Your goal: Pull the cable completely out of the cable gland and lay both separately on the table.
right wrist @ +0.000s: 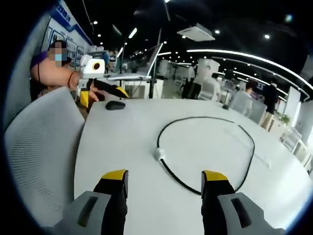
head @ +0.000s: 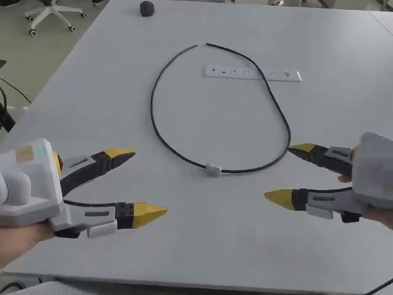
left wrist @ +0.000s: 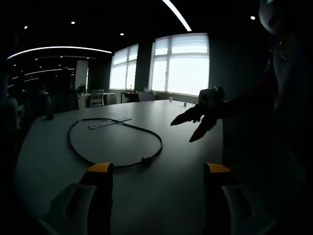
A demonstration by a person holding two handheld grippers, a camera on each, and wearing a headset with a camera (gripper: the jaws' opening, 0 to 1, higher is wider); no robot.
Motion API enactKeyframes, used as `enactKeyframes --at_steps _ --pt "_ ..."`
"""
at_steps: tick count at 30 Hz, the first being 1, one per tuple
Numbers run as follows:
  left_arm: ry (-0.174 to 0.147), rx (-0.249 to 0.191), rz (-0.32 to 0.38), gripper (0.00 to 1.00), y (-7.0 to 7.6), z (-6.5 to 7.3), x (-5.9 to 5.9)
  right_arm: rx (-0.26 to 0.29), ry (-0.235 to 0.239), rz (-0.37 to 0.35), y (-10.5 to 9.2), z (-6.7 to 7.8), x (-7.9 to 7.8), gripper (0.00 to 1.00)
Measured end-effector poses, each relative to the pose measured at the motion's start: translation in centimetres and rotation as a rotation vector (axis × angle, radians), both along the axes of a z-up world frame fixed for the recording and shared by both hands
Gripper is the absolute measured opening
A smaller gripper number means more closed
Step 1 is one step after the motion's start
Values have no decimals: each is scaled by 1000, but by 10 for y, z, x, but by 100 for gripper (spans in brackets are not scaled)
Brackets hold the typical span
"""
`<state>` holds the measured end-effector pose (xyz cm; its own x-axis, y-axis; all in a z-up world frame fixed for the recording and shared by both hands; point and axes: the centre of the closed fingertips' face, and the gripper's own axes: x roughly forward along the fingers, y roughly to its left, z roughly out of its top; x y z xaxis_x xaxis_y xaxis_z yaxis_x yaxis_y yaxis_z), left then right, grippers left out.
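Observation:
A thin black cable [head: 156,132] lies in a wide loop on the white table [head: 215,239], its two ends nearly meeting at the far side. A small white cable gland [head: 212,169] sits threaded on the loop's near part, also seen as the gland [left wrist: 145,159] and the gland [right wrist: 159,153]. My left gripper [head: 142,182] hovers open at the near left, well short of the cable. My right gripper [head: 288,173] hovers open at the near right, its upper fingertip close to the cable's right bend. Nothing is between either pair of jaws.
A white power strip [head: 252,74] lies under the far part of the loop. A dark computer mouse [head: 147,8] rests near the table's far edge. Office chairs [head: 52,13] stand beyond the far left corner. A grey chair back [right wrist: 39,152] rises beside the table.

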<state>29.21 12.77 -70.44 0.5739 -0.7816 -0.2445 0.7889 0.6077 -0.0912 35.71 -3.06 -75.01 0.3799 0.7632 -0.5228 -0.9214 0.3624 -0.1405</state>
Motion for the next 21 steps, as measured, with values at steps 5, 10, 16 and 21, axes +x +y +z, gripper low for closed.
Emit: enactKeyframes --at_steps 5,10,16,21 --pt "-10 5 -6 77 -2 3 -2 -59 35 39 25 -15 14 47" --pt "-15 15 -15 77 -4 2 -4 -129 78 71 45 -30 19 36" --pt "-24 7 -12 77 -2 6 -4 -180 82 97 61 -38 24 32" --pt "-29 13 -9 77 1 6 -3 -213 90 111 69 -47 28 26"
